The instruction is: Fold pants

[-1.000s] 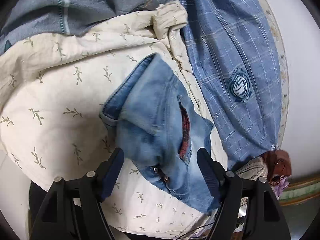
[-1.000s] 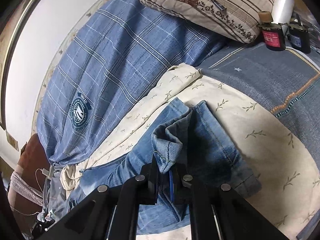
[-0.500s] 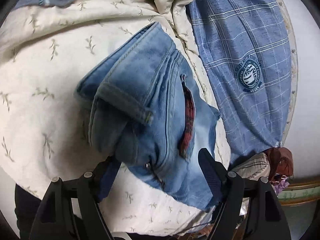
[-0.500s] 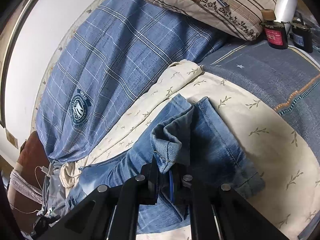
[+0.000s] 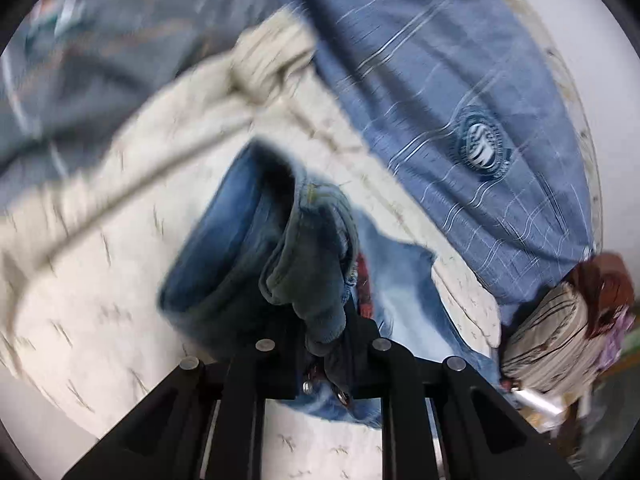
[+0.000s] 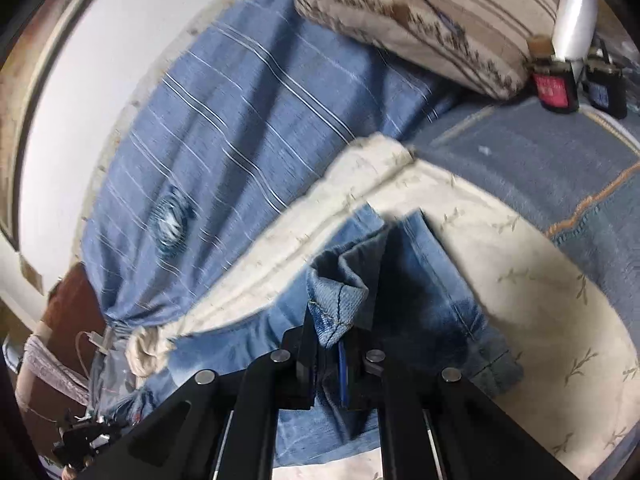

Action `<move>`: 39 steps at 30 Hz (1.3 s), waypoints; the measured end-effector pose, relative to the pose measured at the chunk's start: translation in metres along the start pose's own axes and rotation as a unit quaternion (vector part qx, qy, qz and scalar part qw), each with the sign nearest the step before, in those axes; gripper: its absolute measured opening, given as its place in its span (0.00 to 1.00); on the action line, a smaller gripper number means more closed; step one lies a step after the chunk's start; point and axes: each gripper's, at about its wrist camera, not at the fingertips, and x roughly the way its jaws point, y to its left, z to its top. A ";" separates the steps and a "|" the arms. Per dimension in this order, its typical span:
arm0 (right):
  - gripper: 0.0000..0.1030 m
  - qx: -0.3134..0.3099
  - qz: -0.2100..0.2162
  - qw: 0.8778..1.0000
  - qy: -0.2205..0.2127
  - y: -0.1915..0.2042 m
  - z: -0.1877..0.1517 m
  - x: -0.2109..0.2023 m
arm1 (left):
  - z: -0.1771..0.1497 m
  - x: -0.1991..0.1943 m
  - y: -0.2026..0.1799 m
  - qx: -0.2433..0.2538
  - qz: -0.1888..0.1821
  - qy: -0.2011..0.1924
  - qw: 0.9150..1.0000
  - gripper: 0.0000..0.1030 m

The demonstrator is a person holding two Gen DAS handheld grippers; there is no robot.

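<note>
Light blue denim pants (image 5: 256, 248) lie bunched on a cream leaf-print sheet (image 5: 100, 288). In the left wrist view my left gripper (image 5: 326, 340) is shut on a thick fold of denim near the zipper and button, lifting it off the sheet. In the right wrist view my right gripper (image 6: 334, 344) is shut on a hemmed edge of the same pants (image 6: 432, 292), the rest of the cloth trailing down to the left. Both views are blurred by motion.
A blue plaid cloth with a round badge (image 5: 482, 148) hangs beside the white wall (image 6: 80, 80). A striped pillow (image 6: 420, 12) and dark bottles (image 6: 554, 88) sit at the bed's far end. A grey-blue blanket (image 6: 540, 160) borders the sheet. Clutter (image 5: 560, 336) lies at the lower right.
My left gripper was open around the pants, then closed on a fold of denim and lifted it. My right gripper kept its hold on the hem as both views swung.
</note>
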 end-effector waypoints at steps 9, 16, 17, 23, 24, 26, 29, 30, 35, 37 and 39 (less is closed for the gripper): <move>0.08 0.031 -0.104 0.987 0.116 -0.037 -0.014 0.012 | -0.010 0.025 0.037 0.018 0.076 0.020 0.997 0.15; 0.29 0.073 -0.070 0.993 0.064 -0.051 -0.003 -0.025 | -0.007 0.009 0.049 0.007 0.072 0.035 0.997 0.27; 0.31 0.068 -0.078 0.994 0.036 -0.050 0.001 -0.035 | -0.008 0.002 0.049 0.011 0.078 0.028 0.997 0.29; 0.71 0.049 -0.046 0.996 -0.052 -0.042 0.024 -0.059 | -0.014 -0.031 0.024 0.059 0.129 -0.043 0.989 0.31; 0.71 0.039 -0.039 0.997 -0.045 -0.039 0.028 -0.053 | -0.015 -0.035 0.016 0.068 0.125 -0.053 0.988 0.31; 0.71 0.008 -0.037 0.999 -0.019 -0.026 0.036 -0.031 | -0.019 -0.037 -0.003 0.093 0.107 -0.068 0.988 0.39; 0.71 -0.026 -0.045 0.998 0.029 -0.014 0.043 0.010 | -0.029 -0.022 -0.033 0.142 0.082 -0.060 0.985 0.48; 0.71 -0.028 -0.051 0.998 0.040 -0.013 0.047 0.025 | -0.033 -0.013 -0.040 0.152 0.081 -0.050 0.984 0.48; 0.54 -0.037 -0.049 0.995 0.079 -0.015 0.045 0.071 | -0.055 0.038 -0.053 0.174 0.086 0.010 0.981 0.48; 0.23 -0.059 -0.065 0.990 0.107 -0.011 0.038 0.087 | -0.061 0.054 -0.051 0.177 0.102 0.027 0.979 0.48; 0.14 -0.093 -0.092 0.986 0.101 -0.001 0.033 0.089 | -0.064 0.063 -0.049 0.179 0.116 0.029 0.977 0.48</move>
